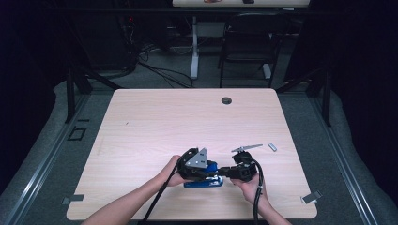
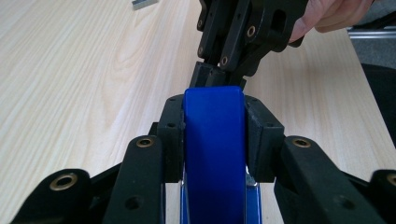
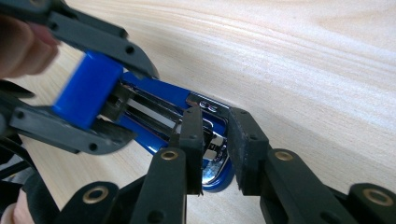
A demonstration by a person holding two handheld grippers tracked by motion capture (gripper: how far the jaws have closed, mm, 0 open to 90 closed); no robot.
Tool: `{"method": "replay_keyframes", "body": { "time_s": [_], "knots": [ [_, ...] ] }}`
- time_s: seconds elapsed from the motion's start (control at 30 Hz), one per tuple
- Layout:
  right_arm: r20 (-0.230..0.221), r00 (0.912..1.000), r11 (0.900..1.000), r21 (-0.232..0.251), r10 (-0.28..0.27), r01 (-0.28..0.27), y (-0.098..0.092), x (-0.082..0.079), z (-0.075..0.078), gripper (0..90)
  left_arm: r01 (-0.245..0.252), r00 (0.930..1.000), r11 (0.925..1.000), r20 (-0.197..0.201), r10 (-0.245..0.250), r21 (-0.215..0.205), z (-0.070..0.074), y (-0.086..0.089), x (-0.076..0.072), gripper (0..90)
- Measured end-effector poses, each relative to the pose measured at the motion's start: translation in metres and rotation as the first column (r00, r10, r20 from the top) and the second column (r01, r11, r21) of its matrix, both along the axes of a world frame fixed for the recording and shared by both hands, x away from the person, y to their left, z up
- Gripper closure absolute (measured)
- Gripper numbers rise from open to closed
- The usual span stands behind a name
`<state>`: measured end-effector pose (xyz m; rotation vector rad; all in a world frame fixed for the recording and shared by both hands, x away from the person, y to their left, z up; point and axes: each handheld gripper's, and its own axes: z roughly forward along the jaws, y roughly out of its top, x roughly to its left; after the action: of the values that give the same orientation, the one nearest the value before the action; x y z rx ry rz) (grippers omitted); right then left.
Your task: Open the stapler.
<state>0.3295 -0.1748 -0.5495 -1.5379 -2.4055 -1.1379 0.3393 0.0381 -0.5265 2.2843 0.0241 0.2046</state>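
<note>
A blue stapler [image 1: 202, 183] lies near the front edge of the wooden table [image 1: 155, 122], with its blue top cover [image 2: 215, 149] lifted away from the chrome magazine [image 3: 212, 144]. My left gripper [image 1: 208, 169] is shut on that cover, one pad pressed on each side of it [image 2: 215, 122]. From the other side, my right gripper [image 1: 225, 172] closes on the front end of the stapler's chrome magazine [image 3: 217, 140], above the blue base [image 3: 154, 88]. In the right gripper view the left gripper [image 3: 86, 91] holds the cover up at the left. The right gripper's fingertips [image 2: 215, 77] sit just beyond the cover.
A small metal piece [image 1: 272, 146] and a thin grey strip [image 1: 247, 148] lie right of the grippers. A cable hole [image 1: 226, 100] sits near the far edge. A chair [image 1: 248, 42] and a desk leg stand behind the table. Tape marks [image 1: 310, 197] flag the front corners.
</note>
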Motion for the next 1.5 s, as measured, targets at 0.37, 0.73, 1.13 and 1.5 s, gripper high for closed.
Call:
{"method": "replay_keyframes", "body": {
  "time_s": [0.37, 0.73, 1.13, 1.5],
  "knots": [
    [0.013, 0.9999, 1.000, -0.021, 0.007, -0.007, 0.001, -0.001, 0.001, 76.8, -0.012, 0.9992, 0.9980, 0.039, 0.009, 0.063, 0.011, 0.002, -0.004, 63.7],
    [0.052, 0.9982, 0.998, -0.061, 0.030, -0.027, 0.005, -0.002, 0.006, 75.1, -0.008, 0.9993, 0.9990, 0.036, 0.006, 0.045, 0.009, 0.003, -0.004, 64.2],
    [0.119, 0.9879, 0.987, -0.137, 0.100, -0.083, 0.011, -0.003, 0.014, 76.1, -0.006, 0.9995, 0.9981, 0.033, 0.004, 0.062, 0.009, 0.000, -0.003, 64.2],
    [0.156, 0.9731, 0.984, -0.073, 0.170, -0.160, 0.012, -0.013, 0.032, 90.0, -0.020, 0.9997, 0.9980, 0.014, 0.019, 0.061, 0.009, -0.001, -0.002, 64.1]
  ]
}}
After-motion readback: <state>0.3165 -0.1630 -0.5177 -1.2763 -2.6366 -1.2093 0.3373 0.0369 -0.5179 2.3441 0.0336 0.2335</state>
